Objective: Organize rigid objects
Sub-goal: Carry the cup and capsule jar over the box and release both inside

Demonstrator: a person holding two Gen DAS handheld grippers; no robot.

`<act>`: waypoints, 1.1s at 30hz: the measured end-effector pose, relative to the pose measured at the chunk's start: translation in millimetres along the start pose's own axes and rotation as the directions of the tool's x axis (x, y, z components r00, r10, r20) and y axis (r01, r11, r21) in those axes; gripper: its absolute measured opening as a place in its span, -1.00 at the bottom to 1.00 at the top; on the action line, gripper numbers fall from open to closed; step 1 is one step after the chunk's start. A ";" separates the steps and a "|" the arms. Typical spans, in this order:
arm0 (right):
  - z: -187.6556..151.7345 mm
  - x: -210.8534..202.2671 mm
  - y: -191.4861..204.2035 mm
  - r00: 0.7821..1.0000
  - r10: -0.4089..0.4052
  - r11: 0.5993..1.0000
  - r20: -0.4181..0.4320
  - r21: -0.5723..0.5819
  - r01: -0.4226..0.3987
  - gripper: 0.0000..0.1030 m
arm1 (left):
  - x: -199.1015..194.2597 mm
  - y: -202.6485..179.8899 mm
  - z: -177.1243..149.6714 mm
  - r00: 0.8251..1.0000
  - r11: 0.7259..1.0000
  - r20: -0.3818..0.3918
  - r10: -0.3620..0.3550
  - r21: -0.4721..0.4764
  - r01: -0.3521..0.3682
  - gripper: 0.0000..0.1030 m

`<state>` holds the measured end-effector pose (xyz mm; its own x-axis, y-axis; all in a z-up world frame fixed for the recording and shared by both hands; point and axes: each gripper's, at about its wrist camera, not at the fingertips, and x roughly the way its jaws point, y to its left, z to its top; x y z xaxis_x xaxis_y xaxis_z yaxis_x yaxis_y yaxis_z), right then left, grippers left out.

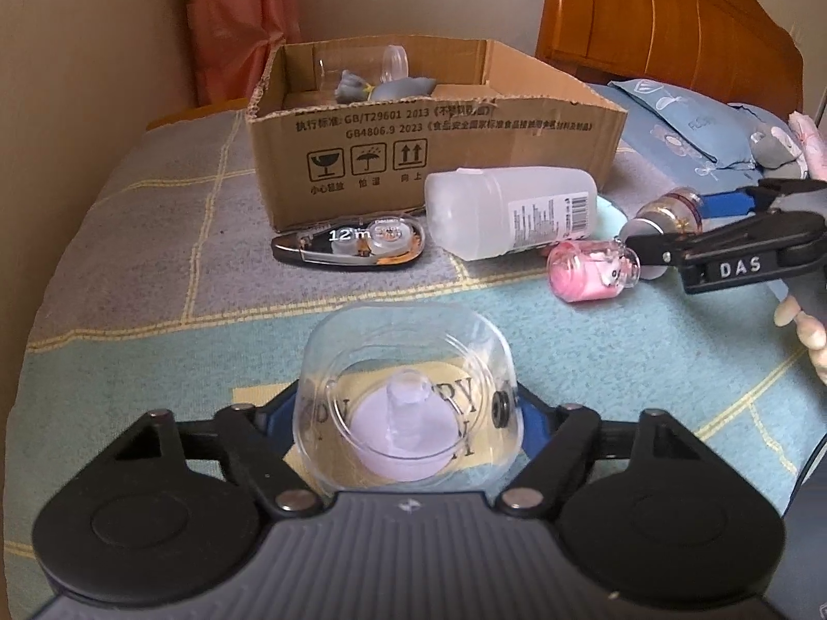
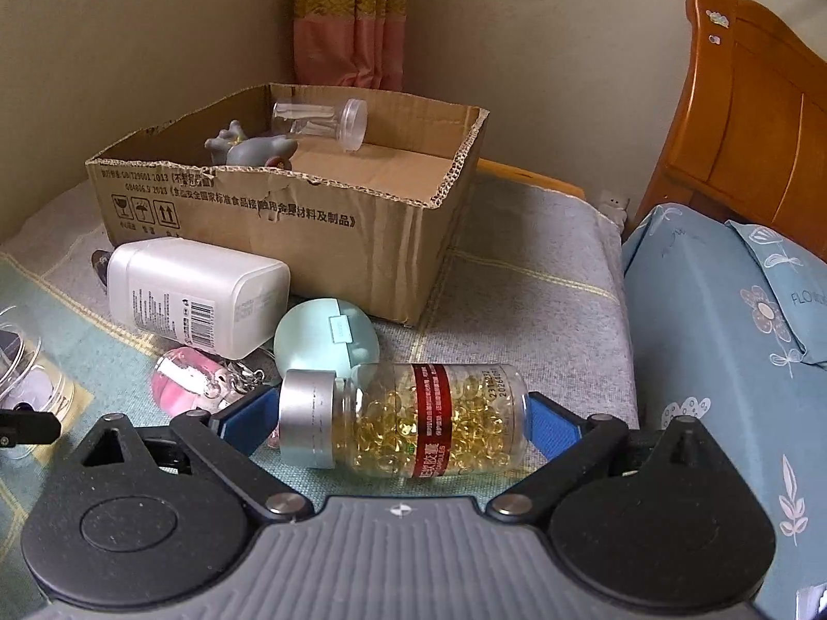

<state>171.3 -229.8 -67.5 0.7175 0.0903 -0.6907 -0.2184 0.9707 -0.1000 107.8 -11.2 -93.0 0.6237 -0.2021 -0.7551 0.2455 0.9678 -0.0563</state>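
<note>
My left gripper (image 1: 408,408) is shut on a clear plastic cover with a pale nipple inside (image 1: 403,403), held above the bed. My right gripper (image 2: 403,418) is shut on a capsule bottle (image 2: 413,421) with a silver cap and red label, held sideways; it also shows in the left wrist view (image 1: 667,212). The cardboard box (image 2: 289,217) stands behind, holding a grey toy (image 2: 253,150) and a clear jar (image 2: 320,119). A white bottle (image 1: 511,212), a pink keychain bottle (image 1: 589,271), a correction tape (image 1: 356,245) and a mint round case (image 2: 325,336) lie in front of the box.
A checked blanket (image 1: 155,268) covers the bed. Blue pillows (image 2: 734,310) lie on the right below the wooden headboard (image 2: 749,119). A curtain (image 2: 346,15) hangs in the corner behind the box.
</note>
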 end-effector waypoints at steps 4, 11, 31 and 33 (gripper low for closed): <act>-1.1 3.0 -1.0 1.000 0.002 1.000 -0.016 -0.008 -0.003 0.90 | 0.1 0.9 0.8 1.000 1.000 -0.002 -0.006 0.000 0.006 0.48; 0.7 2.5 -3.8 0.999 0.026 1.000 -0.034 0.007 -0.026 0.89 | -2.7 2.7 4.9 1.000 0.999 -0.010 -0.022 0.045 0.023 0.47; 68.4 -54.6 -7.3 0.985 0.162 0.982 0.059 -0.104 -0.155 0.89 | -38.1 15.7 118.5 0.989 0.967 0.037 -0.146 0.217 0.135 0.47; 83.0 -53.1 -5.8 0.982 0.172 0.980 0.075 -0.113 -0.163 0.89 | -32.9 16.1 138.9 0.990 0.967 0.049 -0.134 0.223 0.120 0.47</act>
<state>189.4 -221.8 29.2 0.7164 0.2726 -0.6423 -0.4063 0.9113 -0.0663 194.4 -9.8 21.6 0.6210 -0.3373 -0.7075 0.4780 0.8784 0.0008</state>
